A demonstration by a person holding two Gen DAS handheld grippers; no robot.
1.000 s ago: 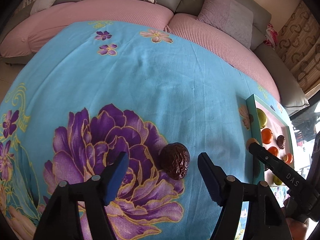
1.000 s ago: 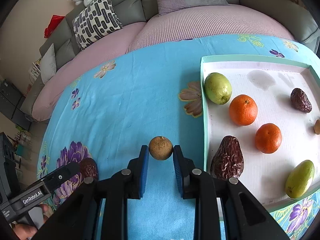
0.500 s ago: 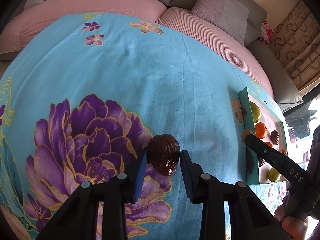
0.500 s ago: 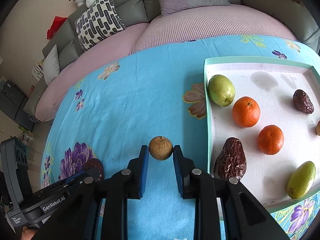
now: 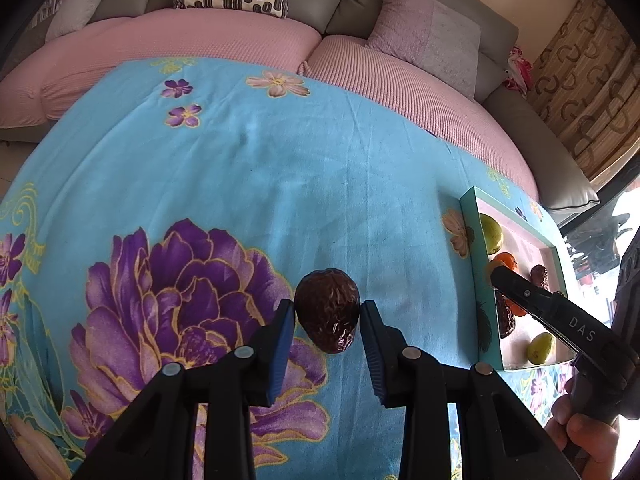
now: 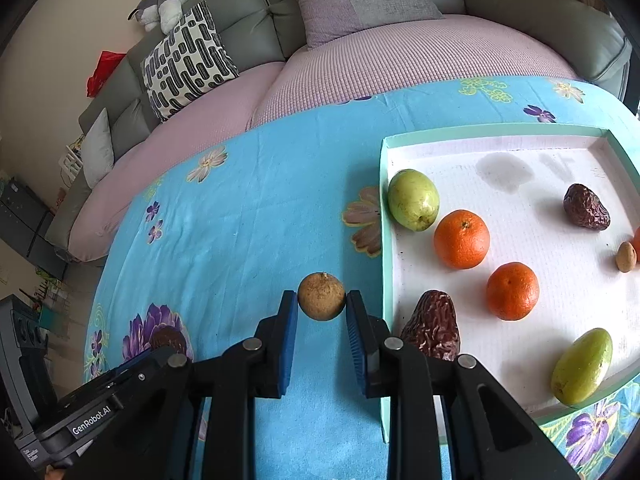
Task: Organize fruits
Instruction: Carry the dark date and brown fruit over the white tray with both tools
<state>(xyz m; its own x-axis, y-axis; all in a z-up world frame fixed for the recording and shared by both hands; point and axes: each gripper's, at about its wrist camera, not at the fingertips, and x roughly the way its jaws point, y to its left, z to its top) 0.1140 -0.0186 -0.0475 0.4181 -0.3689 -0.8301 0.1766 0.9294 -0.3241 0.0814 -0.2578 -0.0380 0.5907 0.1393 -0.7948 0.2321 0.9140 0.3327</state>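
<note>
My left gripper is shut on a dark wrinkled date above the blue flowered cloth. My right gripper is shut on a small round brown fruit and holds it just left of the teal-rimmed tray. The tray holds a green fruit, two oranges, two dark dates, another green fruit and a small brown fruit. The tray also shows in the left wrist view, with the right gripper's finger in front of it.
A pink cushioned sofa seat with grey backrests and pillows curves round the far side of the cloth. The left gripper's body sits at the lower left of the right wrist view.
My left gripper closed from wide open onto the dark date and has lifted it a little. My right gripper kept hold of the round brown fruit and drifted slightly.
</note>
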